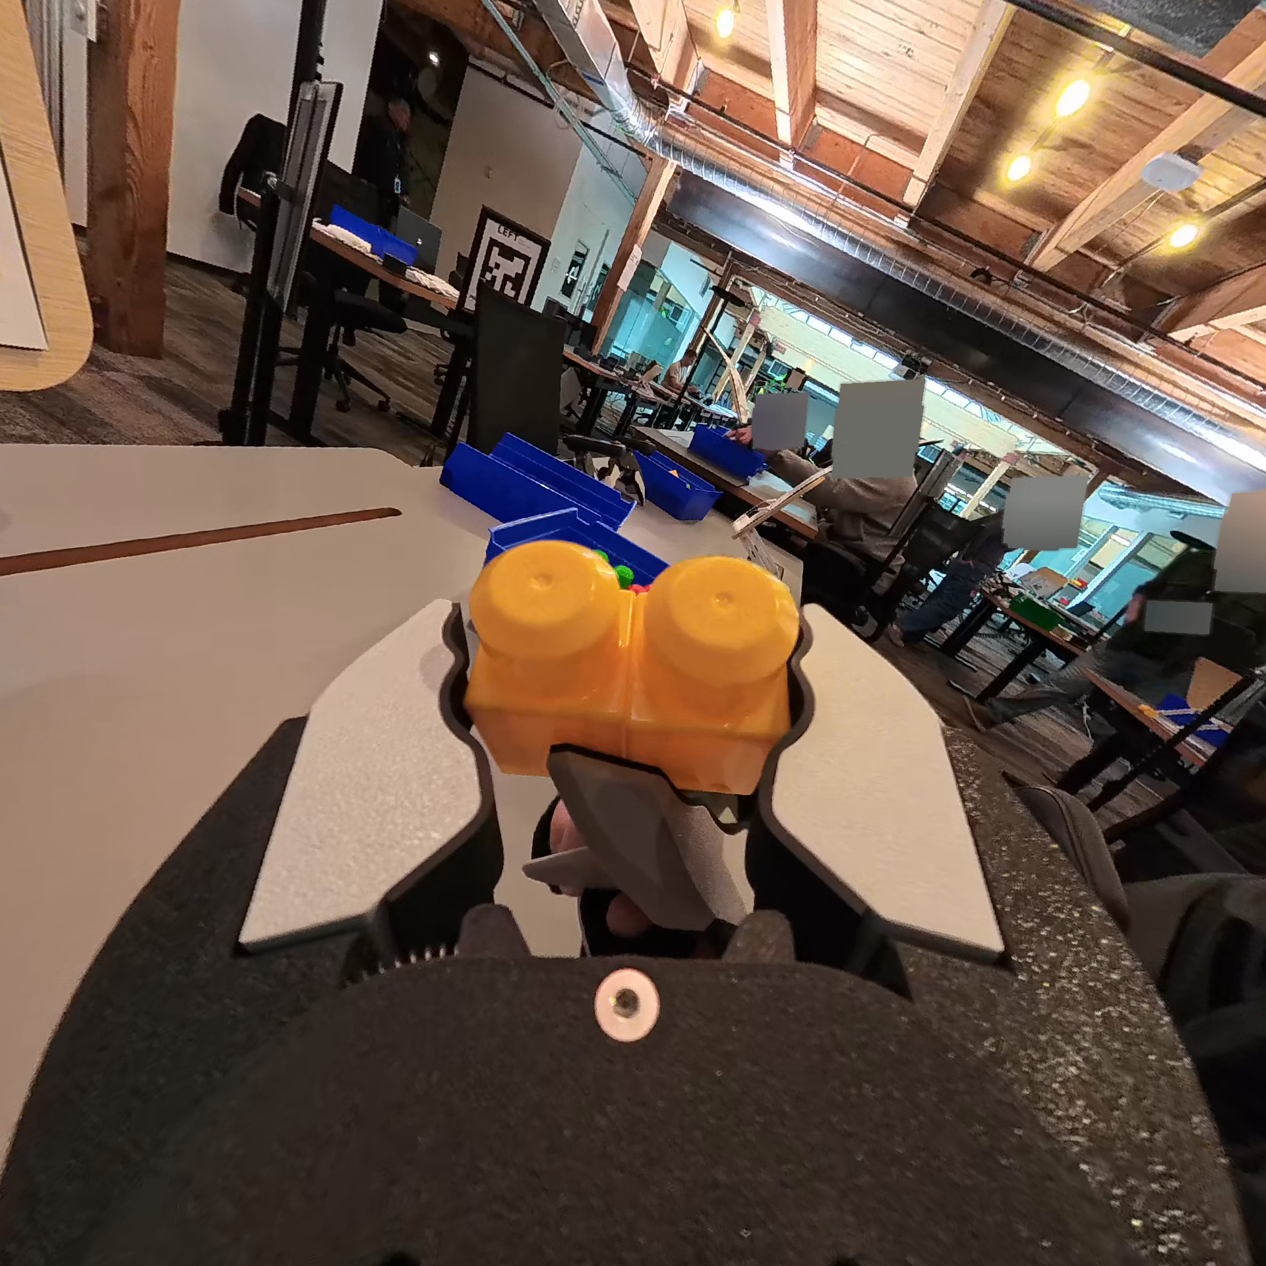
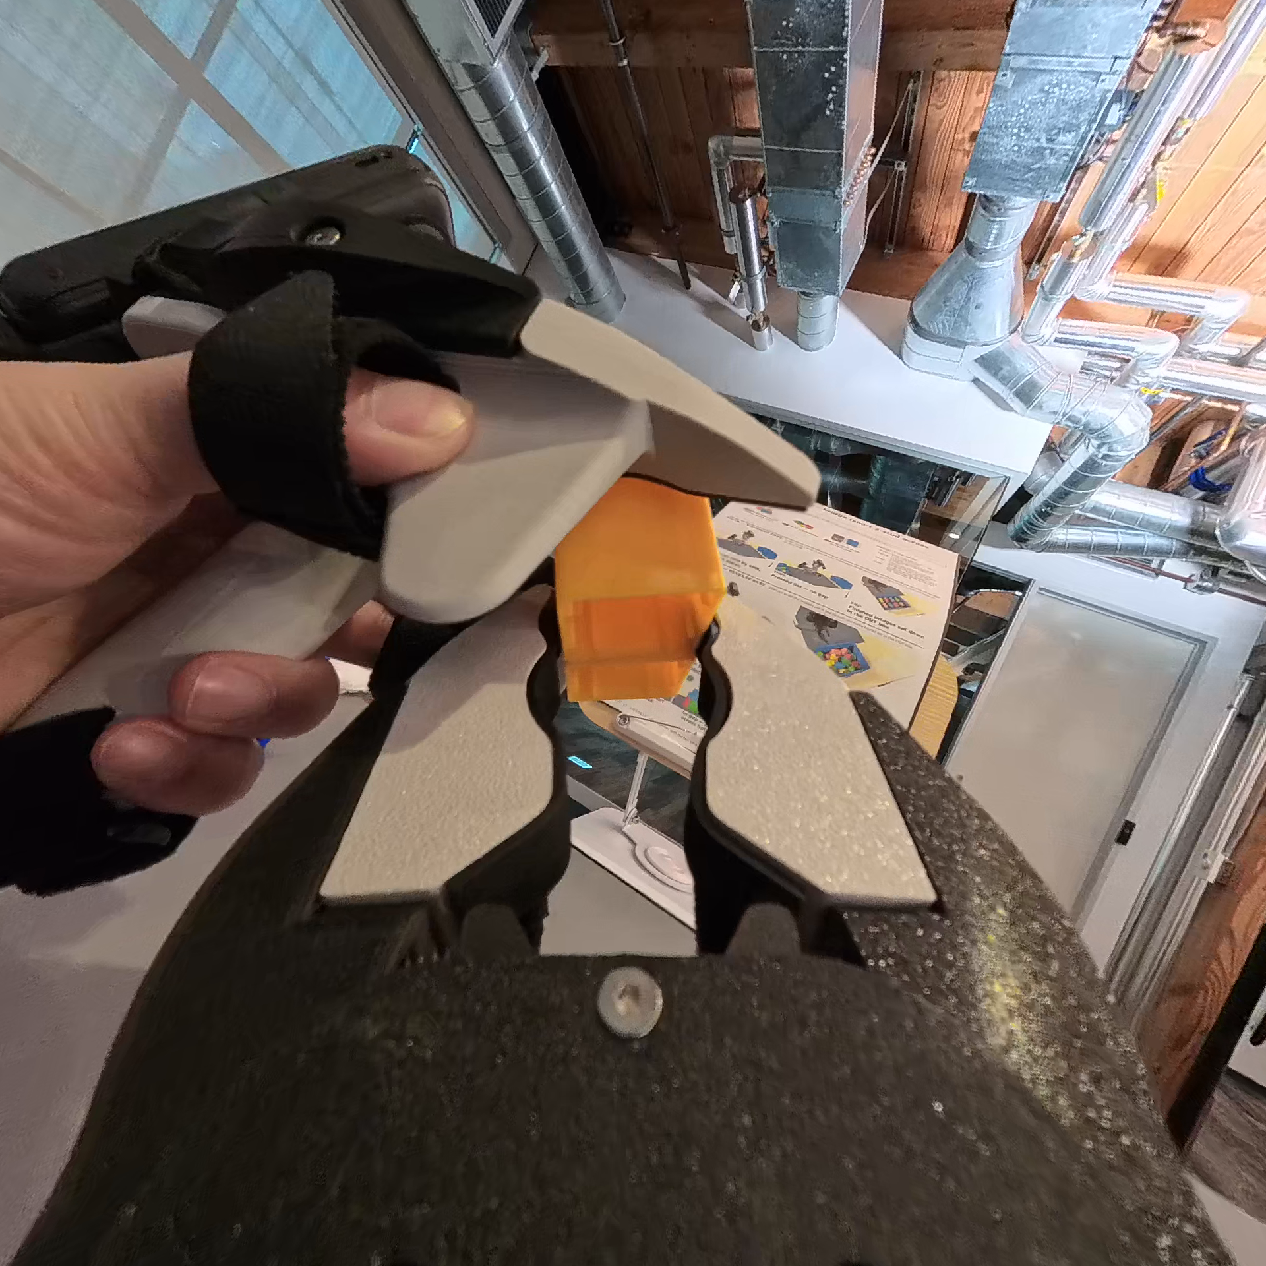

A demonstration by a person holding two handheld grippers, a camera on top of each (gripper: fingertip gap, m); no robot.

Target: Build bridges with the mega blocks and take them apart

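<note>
My left gripper (image 1: 630, 685) is shut on an orange two-stud mega block (image 1: 630, 658), held in the air with its studs facing away from the camera. In the right wrist view my right gripper (image 2: 630, 644) is closed on the lower end of the same orange piece (image 2: 630, 596). The left gripper's fingers (image 2: 671, 425), held by a gloved hand (image 2: 137, 514), clamp its upper end from the left. I cannot tell whether the orange piece is one block or two joined. One of the right gripper's fingers (image 1: 616, 795) shows under the block in the left wrist view.
A white table (image 1: 205, 616) lies below with several blue bins (image 1: 534, 479). One bin (image 1: 582, 541) behind the block holds coloured blocks. People sit at desks to the right. An instruction sheet (image 2: 856, 582) lies on the table beyond the right gripper.
</note>
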